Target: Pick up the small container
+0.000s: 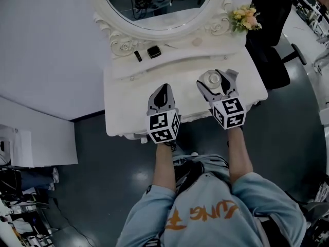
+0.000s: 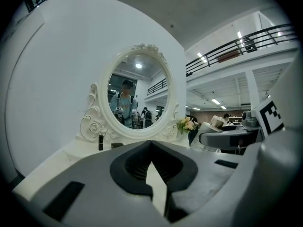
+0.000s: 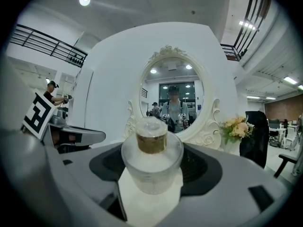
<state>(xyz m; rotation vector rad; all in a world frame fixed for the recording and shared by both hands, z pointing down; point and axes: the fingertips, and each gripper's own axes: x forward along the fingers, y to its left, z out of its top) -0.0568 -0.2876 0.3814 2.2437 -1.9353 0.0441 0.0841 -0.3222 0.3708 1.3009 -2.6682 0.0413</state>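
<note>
The small container (image 1: 211,78) is a clear round jar with a gold neck and a clear cap. It sits between the jaws of my right gripper (image 1: 215,85), which is shut on it above the white dressing table (image 1: 128,115). In the right gripper view the small container (image 3: 151,157) fills the centre, upright, with the jaws pressed on both sides of it. My left gripper (image 1: 162,92) hovers beside it over the table's front, shut with nothing in it. In the left gripper view the left gripper (image 2: 152,148) has its jaws together, with only a thin wedge of table showing between them.
An oval mirror (image 1: 157,4) in a white carved frame stands at the back of the table. A black lipstick (image 1: 138,56) and a small dark box (image 1: 154,51) lie on its shelf. A flower bunch (image 1: 245,18) sits at the back right, and a black chair (image 1: 272,45) stands beyond it.
</note>
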